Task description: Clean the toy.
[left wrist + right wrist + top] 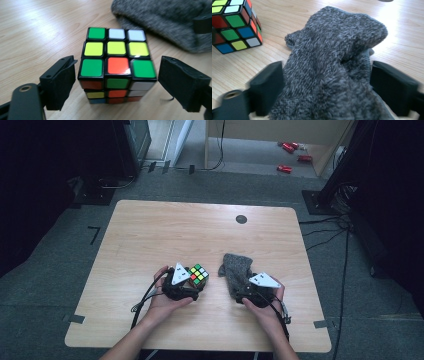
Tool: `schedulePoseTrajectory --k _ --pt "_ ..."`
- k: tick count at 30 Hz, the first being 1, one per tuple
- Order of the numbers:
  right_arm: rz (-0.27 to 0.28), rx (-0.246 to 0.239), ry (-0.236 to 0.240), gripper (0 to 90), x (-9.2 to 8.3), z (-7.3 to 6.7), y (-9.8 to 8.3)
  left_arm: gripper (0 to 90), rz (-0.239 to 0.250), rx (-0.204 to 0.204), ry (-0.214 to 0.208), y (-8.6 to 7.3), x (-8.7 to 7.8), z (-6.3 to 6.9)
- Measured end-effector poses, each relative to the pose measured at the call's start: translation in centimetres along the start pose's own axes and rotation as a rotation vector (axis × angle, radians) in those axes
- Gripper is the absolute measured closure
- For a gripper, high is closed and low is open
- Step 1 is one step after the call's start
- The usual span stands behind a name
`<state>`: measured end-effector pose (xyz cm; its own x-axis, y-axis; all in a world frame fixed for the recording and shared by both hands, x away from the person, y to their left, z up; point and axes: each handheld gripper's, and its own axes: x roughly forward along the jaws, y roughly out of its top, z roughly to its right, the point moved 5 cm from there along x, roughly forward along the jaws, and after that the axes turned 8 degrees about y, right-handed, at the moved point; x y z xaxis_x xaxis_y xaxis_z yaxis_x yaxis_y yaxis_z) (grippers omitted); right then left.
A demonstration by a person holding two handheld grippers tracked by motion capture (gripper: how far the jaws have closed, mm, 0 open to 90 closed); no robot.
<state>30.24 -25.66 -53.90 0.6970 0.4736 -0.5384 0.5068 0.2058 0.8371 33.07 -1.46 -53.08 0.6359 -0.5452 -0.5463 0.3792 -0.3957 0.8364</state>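
A scrambled colour cube (198, 273) stands on the wooden table (165, 230), near its front middle. My left gripper (194, 280) is open around it. In the left gripper view the cube (116, 62) sits between the two black jaws with a thin gap on each side. To its right lies a grey fuzzy sock (236, 270), crumpled on the table. My right gripper (245, 290) is open over the sock's near end. In the right gripper view the sock (332, 62) bulges up between the jaws and fills the space, and the cube (234, 25) shows at top left.
A small dark round mark (241, 219) is on the table's far side. Beyond the table, red objects (289, 155) lie on the floor by a wooden panel. Cables and dark stands run along the right side (340, 220). Tape marks sit at the table's front corners.
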Motion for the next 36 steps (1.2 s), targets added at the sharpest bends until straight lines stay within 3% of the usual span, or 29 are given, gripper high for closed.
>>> schedulePoseTrajectory --k 3,7,10,14,17,26,36 --pt "0.014 0.045 0.035 5.3 -0.7 -0.1 0.6 14.4 0.014 -0.023 -0.008 0.5 -1.3 -0.4" --pt "0.024 0.087 0.053 1.8 -1.2 0.1 1.3 13.6 0.025 -0.095 -0.036 0.8 -3.5 -1.5" --pt "0.009 0.067 0.053 0.8 -1.4 0.3 1.7 11.6 0.022 -0.132 -0.039 0.6 -4.6 -2.3" --pt "-0.027 0.038 0.031 0.8 -2.0 0.9 2.0 11.0 -0.001 -0.175 0.031 0.2 -5.5 -3.4" --pt "-0.016 0.053 0.040 0.8 -2.9 1.4 2.2 11.0 -0.034 -0.144 0.060 -0.6 -6.2 -3.8" --pt "-0.025 0.064 0.028 0.8 -4.8 2.6 0.8 11.0 -0.068 -0.176 0.077 -3.7 -8.4 -5.8" --pt "-0.059 0.050 -0.017 0.8 -7.4 4.5 -1.6 11.1 -0.117 -0.158 0.176 -7.0 -11.1 -8.7"
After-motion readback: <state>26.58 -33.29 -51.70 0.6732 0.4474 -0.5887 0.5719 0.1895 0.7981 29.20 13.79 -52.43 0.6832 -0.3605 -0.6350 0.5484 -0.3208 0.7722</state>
